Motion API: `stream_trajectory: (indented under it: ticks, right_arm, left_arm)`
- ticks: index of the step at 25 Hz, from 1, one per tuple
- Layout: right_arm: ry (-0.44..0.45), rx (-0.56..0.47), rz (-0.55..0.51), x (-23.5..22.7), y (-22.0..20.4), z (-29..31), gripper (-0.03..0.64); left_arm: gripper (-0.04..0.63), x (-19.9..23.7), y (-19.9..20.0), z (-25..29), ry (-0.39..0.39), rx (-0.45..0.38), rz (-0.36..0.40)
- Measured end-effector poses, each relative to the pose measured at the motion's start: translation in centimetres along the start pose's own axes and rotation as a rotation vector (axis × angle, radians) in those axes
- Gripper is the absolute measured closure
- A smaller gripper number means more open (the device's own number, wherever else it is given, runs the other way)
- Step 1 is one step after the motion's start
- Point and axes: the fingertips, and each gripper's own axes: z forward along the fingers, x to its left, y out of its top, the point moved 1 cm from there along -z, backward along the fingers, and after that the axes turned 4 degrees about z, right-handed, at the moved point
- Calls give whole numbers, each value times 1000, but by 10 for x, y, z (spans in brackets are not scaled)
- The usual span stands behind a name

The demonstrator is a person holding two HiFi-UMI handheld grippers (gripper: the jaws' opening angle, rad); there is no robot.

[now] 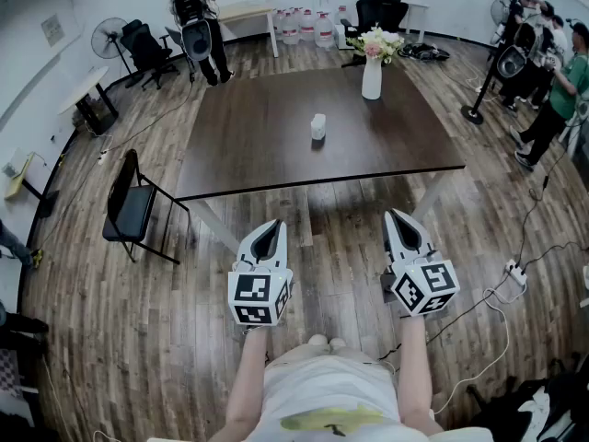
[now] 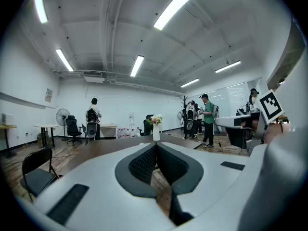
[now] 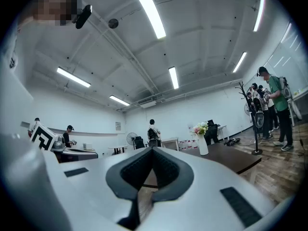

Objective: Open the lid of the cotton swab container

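Left gripper (image 1: 268,228): jaws pressed together with nothing between them, held over the wooden floor (image 1: 340,219) on the near side of the table (image 1: 248,145).
Right gripper (image 1: 403,219): jaws likewise closed and empty, level with the left one and well apart from it.
Cotton swab container (image 1: 317,126): small pale tub standing upright about mid-table, far from both grippers and roughly between their lines.
In the way: only bare dark tabletop and the table's near edge lie between the jaws and the container.
Around: a white vase of flowers (image 1: 371,74) stands beyond the container towards the far right; a black folding chair (image 1: 129,208) sits off the table's left side; people (image 1: 550,81) stand at the far right and one person (image 1: 196,21) at the far left.
Hard to make out: the container's lid is too small to read, and neither gripper view shows the container clearly.
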Motion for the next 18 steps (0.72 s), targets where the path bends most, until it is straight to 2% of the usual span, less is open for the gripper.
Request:
stream_trajectory:
  ticks: [18]
  right_arm:
    - [4, -30, 16, -15, 11, -10, 595]
  left_arm:
    - [572, -11, 2, -3, 38, 5, -25]
